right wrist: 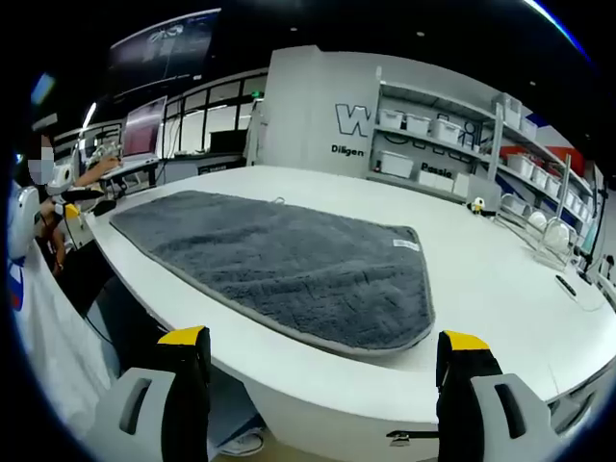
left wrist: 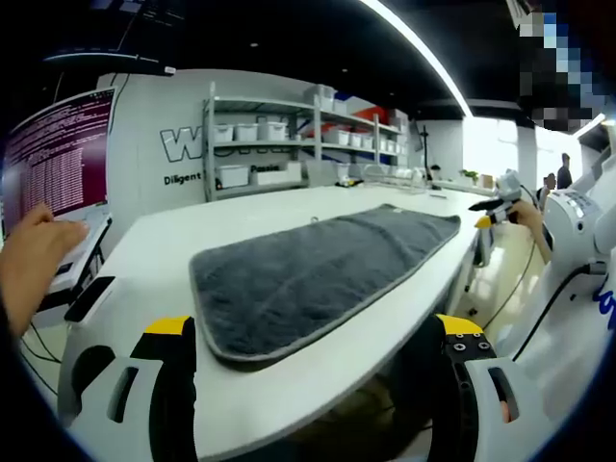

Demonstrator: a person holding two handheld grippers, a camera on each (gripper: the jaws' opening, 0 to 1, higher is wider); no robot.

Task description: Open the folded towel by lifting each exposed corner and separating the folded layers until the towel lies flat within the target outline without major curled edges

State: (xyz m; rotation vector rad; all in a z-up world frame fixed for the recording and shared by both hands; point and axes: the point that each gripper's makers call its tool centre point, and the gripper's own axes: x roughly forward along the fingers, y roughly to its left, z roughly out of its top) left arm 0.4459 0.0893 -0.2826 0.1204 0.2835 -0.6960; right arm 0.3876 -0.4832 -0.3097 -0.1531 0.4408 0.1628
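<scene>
Both grippers hung off the near edge of the white table (left wrist: 144, 260), clear of the cloth. The left gripper (left wrist: 322, 371) stood wide open with nothing between its jaws, and the right gripper (right wrist: 322, 375) likewise, empty. The grey towel (left wrist: 308, 274) lay spread along the tabletop, its edges flat. A shelf rack (left wrist: 289, 135) with white bins stood against the far wall.
</scene>
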